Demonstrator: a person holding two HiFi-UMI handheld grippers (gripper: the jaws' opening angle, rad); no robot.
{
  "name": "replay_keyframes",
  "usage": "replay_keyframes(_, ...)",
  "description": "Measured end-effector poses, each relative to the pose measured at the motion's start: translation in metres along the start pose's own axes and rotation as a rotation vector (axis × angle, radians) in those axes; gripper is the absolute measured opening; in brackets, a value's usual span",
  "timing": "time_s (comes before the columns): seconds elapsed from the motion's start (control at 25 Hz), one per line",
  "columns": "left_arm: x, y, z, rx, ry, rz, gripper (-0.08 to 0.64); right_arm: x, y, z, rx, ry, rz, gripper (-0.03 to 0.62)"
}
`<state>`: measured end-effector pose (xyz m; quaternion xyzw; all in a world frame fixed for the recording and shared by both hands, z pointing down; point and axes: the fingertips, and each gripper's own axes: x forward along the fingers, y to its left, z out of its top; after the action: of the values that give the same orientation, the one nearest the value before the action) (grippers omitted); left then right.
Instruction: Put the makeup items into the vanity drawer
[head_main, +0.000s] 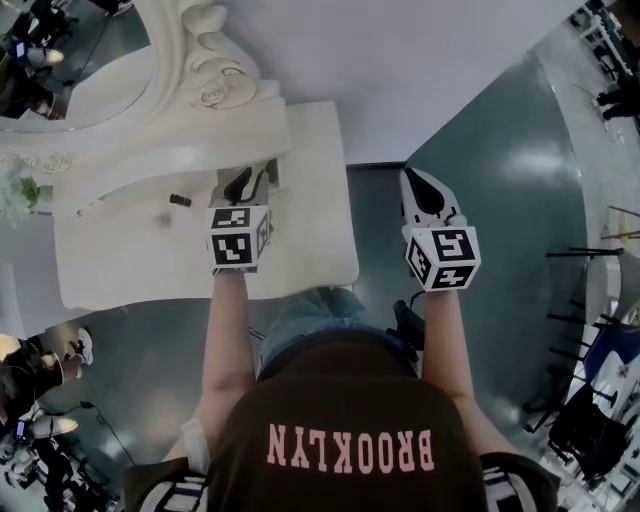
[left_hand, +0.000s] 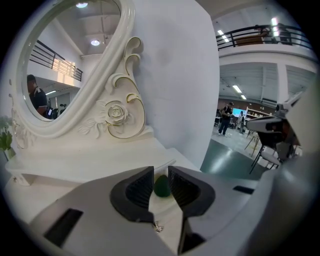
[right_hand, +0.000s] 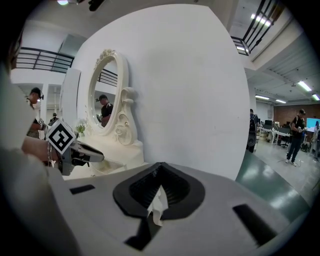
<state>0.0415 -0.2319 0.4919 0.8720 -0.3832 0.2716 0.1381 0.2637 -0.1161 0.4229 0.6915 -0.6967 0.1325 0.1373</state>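
A white vanity (head_main: 300, 240) with an oval mirror (head_main: 70, 60) stands ahead of me. My left gripper (head_main: 243, 183) points down into a small open drawer (head_main: 275, 175) on the vanity top. A green egg-shaped sponge (left_hand: 161, 186) lies between its fingertips, on the drawer's white floor. The jaws stand a little apart and I see no pad pressing on it. My right gripper (head_main: 418, 185) hangs over the floor right of the vanity, shut, with a small white scrap (right_hand: 157, 202) in its seam. A small dark makeup item (head_main: 180, 200) lies on the vanity top.
The carved mirror frame (left_hand: 117, 112) rises just behind the drawer. White flowers (head_main: 15, 195) stand at the vanity's left end. A white wall (head_main: 400, 60) backs the vanity, with green floor (head_main: 520, 170) to the right. Chairs and stands (head_main: 590, 400) crowd the far right.
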Motion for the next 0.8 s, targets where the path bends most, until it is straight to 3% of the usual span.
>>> replay_keyframes(0.8,-0.049,0.084,0.007,-0.028,-0.078,0.132,0.067,0.035,0.064,0.038,-0.019,-0.072,0.072,-0.006)
